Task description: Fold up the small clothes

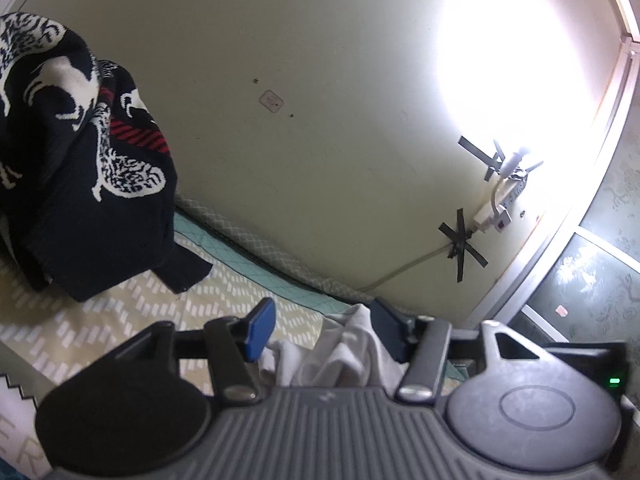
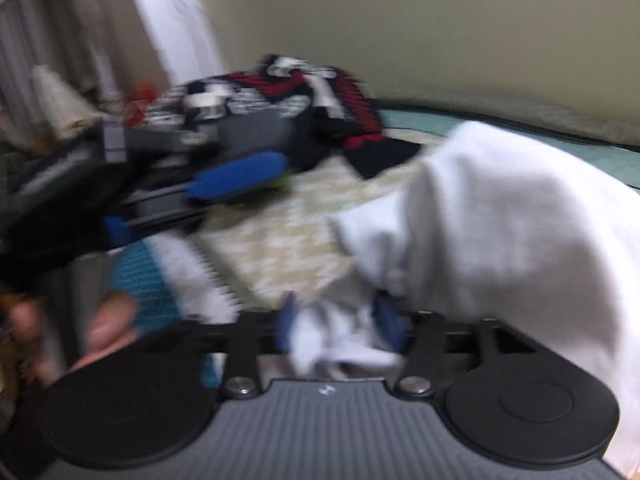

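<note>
While the right hand-held gripper (image 2: 338, 326) pinches bunched white cloth (image 2: 500, 232), the left hand-held gripper (image 1: 320, 326) gapes, cloth between its fingers, angled toward the wall (image 1: 320, 80).

Looks like somebody's bedroom: a patterned bedspread (image 1: 132, 312) runs up against a cream wall (image 1: 320, 80), with a heap of dark printed clothes (image 1: 76, 152) on it.

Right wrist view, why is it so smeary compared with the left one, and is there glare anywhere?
Right wrist view: motion blur throughout; the white garment and dark patterned clothes lose their edges. Left wrist view: sharp, the black patterned garment crisp, but a taped-up lamp blows out the wall in white glare; fisheye bends the straight edges.
</note>
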The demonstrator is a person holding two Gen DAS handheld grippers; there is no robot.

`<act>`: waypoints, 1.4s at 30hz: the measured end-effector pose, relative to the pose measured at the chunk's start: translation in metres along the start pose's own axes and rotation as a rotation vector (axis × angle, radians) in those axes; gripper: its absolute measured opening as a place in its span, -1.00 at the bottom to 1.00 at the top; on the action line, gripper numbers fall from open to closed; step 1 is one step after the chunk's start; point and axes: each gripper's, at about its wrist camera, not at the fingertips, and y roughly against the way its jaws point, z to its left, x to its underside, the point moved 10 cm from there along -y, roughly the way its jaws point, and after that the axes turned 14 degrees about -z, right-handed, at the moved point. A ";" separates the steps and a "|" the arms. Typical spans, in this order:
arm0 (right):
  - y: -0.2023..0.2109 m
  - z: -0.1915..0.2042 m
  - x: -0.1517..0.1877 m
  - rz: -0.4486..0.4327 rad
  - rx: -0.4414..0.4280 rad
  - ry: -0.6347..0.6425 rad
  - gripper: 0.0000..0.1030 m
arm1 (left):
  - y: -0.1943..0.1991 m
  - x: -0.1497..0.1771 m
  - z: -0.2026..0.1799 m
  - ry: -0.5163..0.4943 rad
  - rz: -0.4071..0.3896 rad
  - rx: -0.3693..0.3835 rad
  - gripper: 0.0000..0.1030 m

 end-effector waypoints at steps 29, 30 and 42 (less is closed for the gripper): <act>0.037 -0.076 -0.048 -0.254 0.199 0.076 -0.03 | -0.005 0.028 -0.012 -0.107 0.131 0.043 0.13; 0.041 -0.070 -0.050 -0.267 0.202 0.095 -0.03 | -0.004 0.028 -0.012 -0.102 0.132 0.046 0.09; 0.029 -0.011 -0.024 -0.175 0.092 0.146 -0.49 | -0.006 0.021 -0.003 -0.015 0.127 0.042 0.06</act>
